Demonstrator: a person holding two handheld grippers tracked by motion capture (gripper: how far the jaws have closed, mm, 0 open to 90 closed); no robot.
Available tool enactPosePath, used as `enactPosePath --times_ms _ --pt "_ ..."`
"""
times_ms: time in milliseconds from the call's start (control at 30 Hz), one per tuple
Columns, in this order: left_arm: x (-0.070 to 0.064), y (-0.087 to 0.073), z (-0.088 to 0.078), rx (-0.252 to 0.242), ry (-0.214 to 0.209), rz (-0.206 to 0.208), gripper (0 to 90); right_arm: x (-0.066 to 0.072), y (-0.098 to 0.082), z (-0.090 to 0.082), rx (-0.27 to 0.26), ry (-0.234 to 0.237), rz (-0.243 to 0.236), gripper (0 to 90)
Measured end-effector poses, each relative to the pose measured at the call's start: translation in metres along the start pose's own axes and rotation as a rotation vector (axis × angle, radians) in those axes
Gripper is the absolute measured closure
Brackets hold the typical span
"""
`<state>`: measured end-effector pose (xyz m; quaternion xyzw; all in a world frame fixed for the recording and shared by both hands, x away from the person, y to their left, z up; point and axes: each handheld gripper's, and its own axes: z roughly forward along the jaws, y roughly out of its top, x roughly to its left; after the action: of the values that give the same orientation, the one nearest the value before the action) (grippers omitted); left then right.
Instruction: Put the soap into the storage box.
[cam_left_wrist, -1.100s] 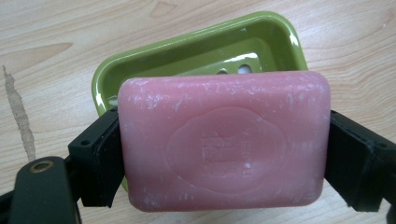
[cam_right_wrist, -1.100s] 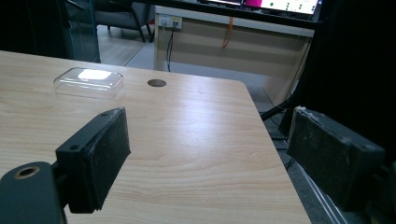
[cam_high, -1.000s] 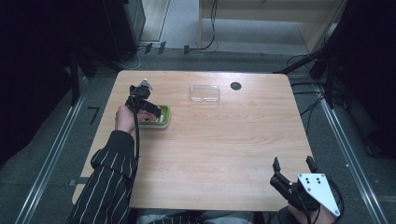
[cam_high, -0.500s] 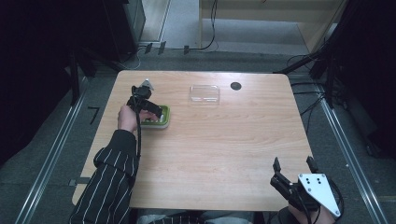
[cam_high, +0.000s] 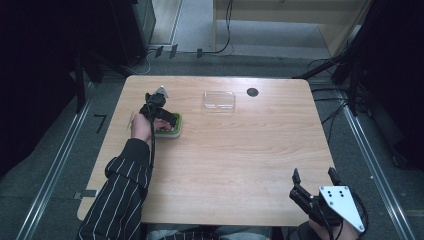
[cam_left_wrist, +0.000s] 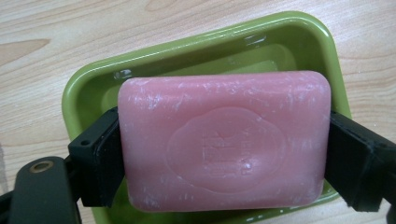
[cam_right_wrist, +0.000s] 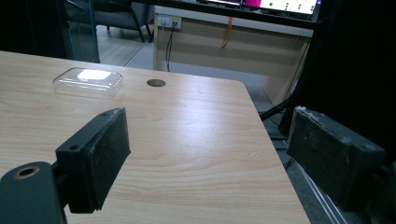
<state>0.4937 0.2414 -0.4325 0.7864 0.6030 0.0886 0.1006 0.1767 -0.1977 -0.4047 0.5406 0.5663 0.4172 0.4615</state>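
Our left gripper (cam_left_wrist: 224, 144) is clamping a pink soap bar (cam_left_wrist: 224, 140) by its short ends, directly over the green soap dish (cam_left_wrist: 88, 88) near the table's (cam_high: 240, 165) far left corner. We are keeping the right gripper (cam_high: 314, 182), jaws apart, at the near right corner, with a clear plastic lid (cam_right_wrist: 88, 82) lying by the far edge.
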Motion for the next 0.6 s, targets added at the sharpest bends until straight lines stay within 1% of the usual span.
enactPosePath --times_ms 133,400,600 --pt "-0.0006 0.0004 0.0024 0.007 0.008 -0.001 13.2 0.0 0.0 0.0 0.001 0.0 0.001 12.8" --pt "-0.0005 0.0007 0.0055 -0.005 0.009 -0.018 13.1 0.0001 0.0 0.0001 0.0 0.001 -0.002 12.8" --pt "-0.0013 0.0008 0.008 0.0 0.019 -0.017 13.1 0.0004 0.0001 0.0002 -0.001 0.003 -0.004 12.8"
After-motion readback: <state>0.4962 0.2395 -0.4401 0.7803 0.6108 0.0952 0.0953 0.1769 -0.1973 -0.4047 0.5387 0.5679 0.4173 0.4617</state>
